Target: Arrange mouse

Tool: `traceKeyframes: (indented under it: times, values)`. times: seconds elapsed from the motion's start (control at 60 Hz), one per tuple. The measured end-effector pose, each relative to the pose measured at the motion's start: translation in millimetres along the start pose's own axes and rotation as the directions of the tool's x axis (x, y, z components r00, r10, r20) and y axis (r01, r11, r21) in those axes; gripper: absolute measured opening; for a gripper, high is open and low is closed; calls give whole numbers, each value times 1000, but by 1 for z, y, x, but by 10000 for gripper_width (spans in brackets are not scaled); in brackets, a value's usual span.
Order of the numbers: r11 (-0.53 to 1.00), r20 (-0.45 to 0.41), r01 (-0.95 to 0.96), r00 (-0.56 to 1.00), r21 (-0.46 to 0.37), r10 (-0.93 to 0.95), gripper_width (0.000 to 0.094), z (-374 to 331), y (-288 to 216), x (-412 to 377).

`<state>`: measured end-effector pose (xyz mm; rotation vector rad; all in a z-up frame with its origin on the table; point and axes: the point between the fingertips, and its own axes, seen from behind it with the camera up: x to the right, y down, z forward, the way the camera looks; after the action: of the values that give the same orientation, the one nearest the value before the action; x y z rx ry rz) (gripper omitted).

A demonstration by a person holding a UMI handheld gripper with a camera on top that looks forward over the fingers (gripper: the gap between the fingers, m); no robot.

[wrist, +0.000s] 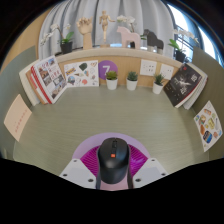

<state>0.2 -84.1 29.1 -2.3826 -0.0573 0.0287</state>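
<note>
A black computer mouse with a small orange mark on its top sits between my gripper's two fingers. The purple pads press against its left and right sides. My gripper is shut on the mouse, which hides the table directly beneath it. The mouse's front points ahead, over the pale green desk surface.
The desk is boxed in by low partition walls. Books and cards lean on the left wall and a dark book on the right. Small potted plants stand along the back wall, and figurines on the shelf above.
</note>
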Motion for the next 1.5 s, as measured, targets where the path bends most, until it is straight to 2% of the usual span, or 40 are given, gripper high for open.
traceKeyframes:
  times: [0.167,0.2,0.4,0.45,0.467,0.483,0.517,0.617,0.867,1.267,1.5]
  values:
    - [998,-15,4,1000,-70,-5,367,23,37,-2]
    - [999,-14,4,1000,-50,-5,373,23,34,-1]
    - [998,-2,24,1000,-62,-24,540,24,39,2]
    - [996,-16,10,1000,-84,-12,678,21,39,6]
    - [996,-21,9,1000,-87,-11,786,19,38,7]
    - [996,-27,10,1000,-86,-13,834,16,36,8]
    - [997,-39,16,999,-73,-19,872,10,30,11]
    - [999,-52,26,998,-24,-27,866,-19,11,10]
    - [995,-8,15,1000,97,-14,872,-137,-32,-9]
    - [970,18,9,1000,241,-14,871,-275,-30,14]
    - [963,37,1,999,269,-11,857,-310,-15,23]
